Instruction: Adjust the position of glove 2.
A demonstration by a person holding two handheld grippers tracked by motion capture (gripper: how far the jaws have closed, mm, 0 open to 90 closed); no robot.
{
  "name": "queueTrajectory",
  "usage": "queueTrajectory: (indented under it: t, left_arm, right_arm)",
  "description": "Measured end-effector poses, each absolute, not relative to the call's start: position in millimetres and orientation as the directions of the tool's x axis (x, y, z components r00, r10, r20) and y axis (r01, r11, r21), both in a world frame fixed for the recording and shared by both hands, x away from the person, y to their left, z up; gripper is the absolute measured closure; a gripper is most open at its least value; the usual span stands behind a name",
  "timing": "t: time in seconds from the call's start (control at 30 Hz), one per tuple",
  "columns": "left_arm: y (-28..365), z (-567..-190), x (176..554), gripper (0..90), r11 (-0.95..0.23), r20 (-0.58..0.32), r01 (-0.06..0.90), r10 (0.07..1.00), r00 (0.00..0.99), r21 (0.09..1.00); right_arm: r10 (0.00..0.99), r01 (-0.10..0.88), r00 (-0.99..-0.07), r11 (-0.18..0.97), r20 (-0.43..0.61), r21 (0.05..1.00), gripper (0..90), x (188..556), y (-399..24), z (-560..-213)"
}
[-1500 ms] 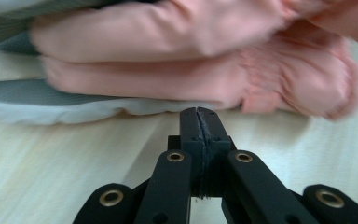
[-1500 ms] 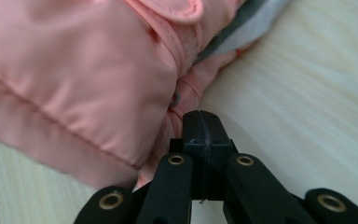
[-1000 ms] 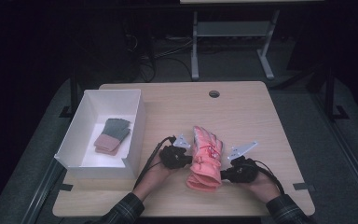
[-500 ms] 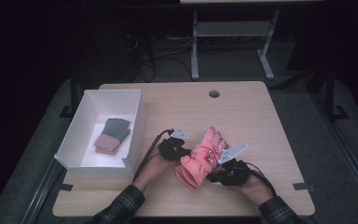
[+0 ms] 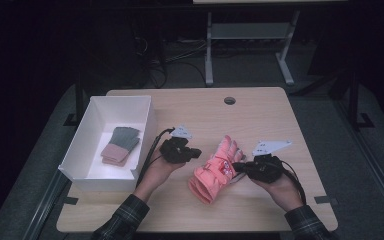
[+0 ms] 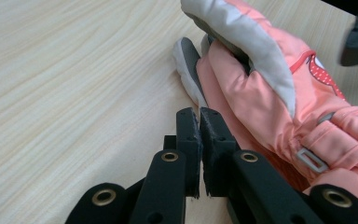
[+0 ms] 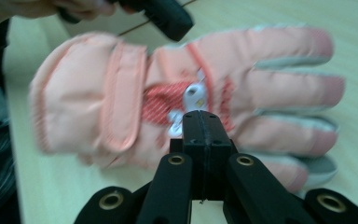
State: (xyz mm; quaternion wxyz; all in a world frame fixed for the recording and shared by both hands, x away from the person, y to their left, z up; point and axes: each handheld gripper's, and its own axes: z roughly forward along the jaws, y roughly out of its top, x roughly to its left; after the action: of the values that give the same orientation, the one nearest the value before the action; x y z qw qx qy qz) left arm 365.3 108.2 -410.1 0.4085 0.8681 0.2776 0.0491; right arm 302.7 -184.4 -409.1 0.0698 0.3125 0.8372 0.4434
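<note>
A pink winter glove with grey finger pads lies slanted on the wooden table, fingers toward the far right; a second glove seems to be stacked under it. My left gripper hovers just left of the glove. Its jaws are shut to a thin slit with nothing between them, and the glove lies to their right. My right gripper meets the glove from the right. Its jaws are pressed together over the glove's red patch. Whether they pinch fabric is unclear.
A white open box stands at the table's left, holding folded grey and pink fabric pieces. A round cable hole sits near the far edge. Dark floor, cables and a metal stand lie beyond the table.
The glove has swung from pointing straight away to a slant, fingers toward the far right. Both hands have come up a little, and the left gripper now stands off the glove.
</note>
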Motion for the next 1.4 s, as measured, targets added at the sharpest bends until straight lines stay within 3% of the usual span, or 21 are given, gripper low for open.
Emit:
queueTrajectory:
  t: [0.47,0.8,1.03,1.4]
  left_arm:
    - [109,-401,363,78.2,-0.509,-0.140,0.433,0.515,0.846,0.744]
    - [88,-383,357,43.0,-0.516,-0.151,0.402,0.459,0.875,0.756]
    - [66,-404,371,18.1,-0.539,-0.216,0.456,0.449,0.867,0.708]
    - [65,-438,385,15.4,-0.560,-0.342,0.540,0.424,0.839,0.629]
  right_arm:
    - [0.607,0.531,-0.771,0.448,0.191,0.719,90.0,321,-165,-437]
    - [0.621,0.542,-0.767,0.490,0.163,0.683,90.0,324,-151,-448]
    - [0.619,0.535,-0.771,0.504,0.148,0.679,90.0,325,-148,-449]
    - [0.619,0.534,-0.773,0.517,0.138,0.669,90.0,324,-147,-450]
